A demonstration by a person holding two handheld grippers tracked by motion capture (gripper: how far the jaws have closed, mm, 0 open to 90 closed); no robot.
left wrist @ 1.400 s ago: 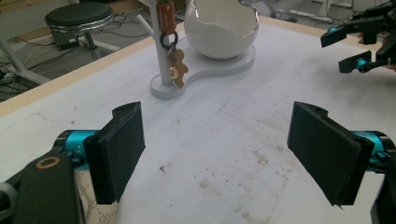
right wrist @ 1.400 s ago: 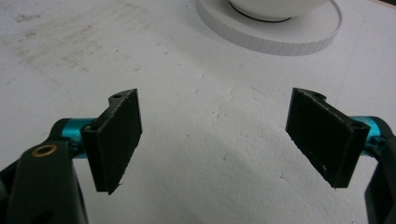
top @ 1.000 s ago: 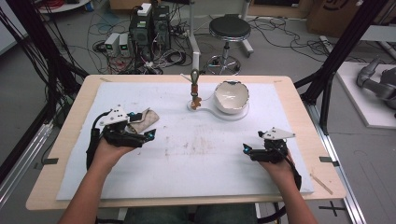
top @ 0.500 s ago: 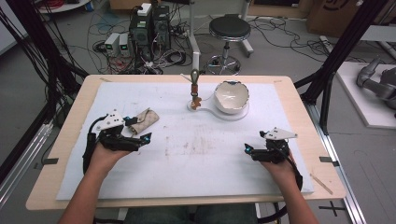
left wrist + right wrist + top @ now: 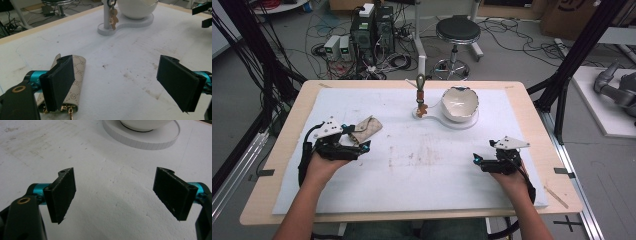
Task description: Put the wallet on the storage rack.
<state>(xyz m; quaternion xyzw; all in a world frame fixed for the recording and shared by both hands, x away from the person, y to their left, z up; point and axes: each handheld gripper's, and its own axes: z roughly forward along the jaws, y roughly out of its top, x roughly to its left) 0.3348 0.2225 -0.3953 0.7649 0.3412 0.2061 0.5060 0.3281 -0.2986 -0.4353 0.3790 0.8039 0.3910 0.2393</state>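
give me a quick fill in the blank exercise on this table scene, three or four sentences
1. The beige pouch lies flat on the white mat beside the ____ gripper.
2. The jaws of the right gripper stand ____, with nothing between them.
3. The white bowl sits on a white ____.
4. A small brown charm hangs from the ____ beside the bowl.

Missing words: left; open; base; post
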